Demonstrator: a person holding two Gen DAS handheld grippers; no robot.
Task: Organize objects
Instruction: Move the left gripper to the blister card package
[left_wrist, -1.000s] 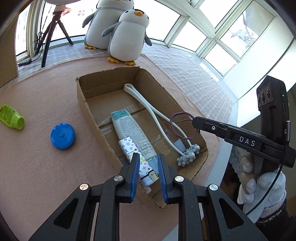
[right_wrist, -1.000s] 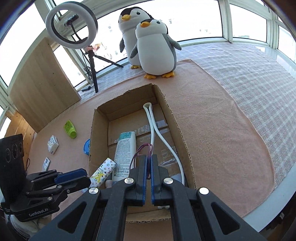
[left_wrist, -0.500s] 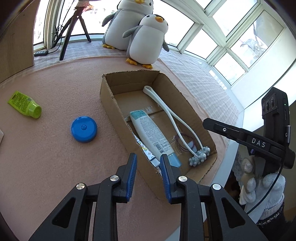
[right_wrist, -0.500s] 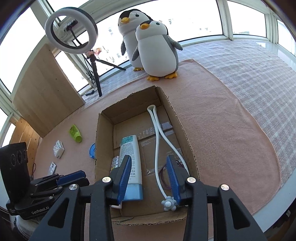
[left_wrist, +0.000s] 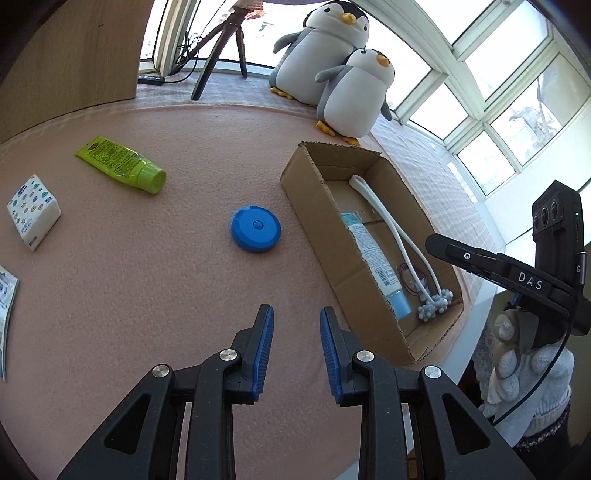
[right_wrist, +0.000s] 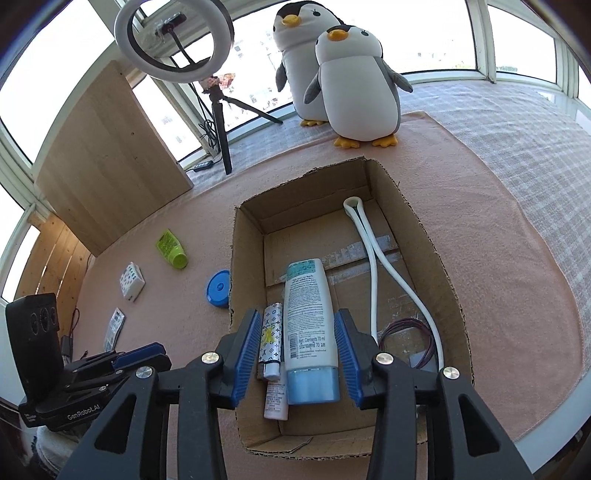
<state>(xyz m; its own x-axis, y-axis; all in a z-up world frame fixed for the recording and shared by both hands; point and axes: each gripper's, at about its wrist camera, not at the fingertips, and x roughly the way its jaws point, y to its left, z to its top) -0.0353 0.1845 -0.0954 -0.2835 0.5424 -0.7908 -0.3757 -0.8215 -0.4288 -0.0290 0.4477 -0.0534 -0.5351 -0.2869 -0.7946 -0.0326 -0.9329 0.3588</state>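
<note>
Both grippers, left (left_wrist: 296, 350) and right (right_wrist: 295, 354), had jaws released, empty. The box (right_wrist: 458, 295) held tubes; a blue disc (left_wrist: 255, 229), green tube (left_wrist: 122, 164) and packet (left_wrist: 33, 210) lay on the tabletop (left_wrist: 147, 295), penguins (right_wrist: 354, 88) behind.

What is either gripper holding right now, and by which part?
Nothing. The left gripper is open over bare mat; the right gripper hangs open above the white lotion tube in the cardboard box.

Sunlit bay-window nook with a pink-covered counter (right_wrist: 461, 206)

White-framed windows (right_wrist: 517, 33) curve round the far edge, daylight pouring in; a checked cloth (right_wrist: 517, 122) covers the sill, where two plush penguins (right_wrist: 354, 85) and a ring light (right_wrist: 173, 37) on a tripod stand; a wooden panel (right_wrist: 107, 177) leans at the far left corner.
</note>
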